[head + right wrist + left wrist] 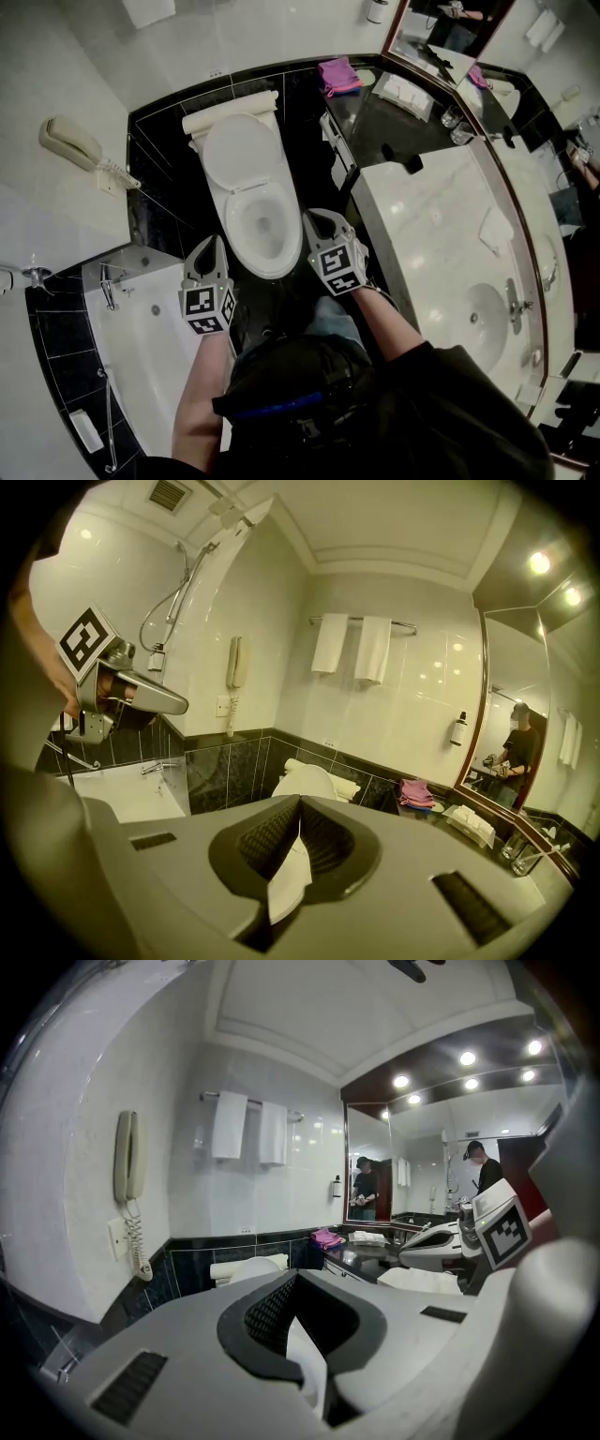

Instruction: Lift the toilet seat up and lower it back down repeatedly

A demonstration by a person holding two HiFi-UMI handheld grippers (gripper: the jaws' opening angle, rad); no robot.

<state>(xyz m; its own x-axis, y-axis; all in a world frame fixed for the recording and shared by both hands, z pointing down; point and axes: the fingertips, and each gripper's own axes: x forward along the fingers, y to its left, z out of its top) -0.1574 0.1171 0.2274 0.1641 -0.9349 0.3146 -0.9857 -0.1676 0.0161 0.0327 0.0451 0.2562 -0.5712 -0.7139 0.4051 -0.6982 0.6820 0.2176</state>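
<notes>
The white toilet (251, 187) stands against the black-tiled back wall. Its lid (241, 152) is raised against the tank and the bowl (263, 228) is open; whether the ring round the bowl is the seat I cannot tell. My left gripper (211, 247) hovers just left of the bowl's front. My right gripper (317, 221) hovers just right of it. Neither touches the toilet. In the left gripper view the jaws (295, 1279) meet with nothing between them, and the raised lid (251, 1267) shows beyond. In the right gripper view the jaws (300, 803) are also shut and empty.
A bathtub (150, 323) lies at the left, with a wall phone (70, 141) above it. A marble vanity (431, 216) with a basin (487, 314) runs along the right under a mirror (450, 23). A pink cloth (339, 75) lies on the dark counter. Towels (248, 1129) hang above the toilet.
</notes>
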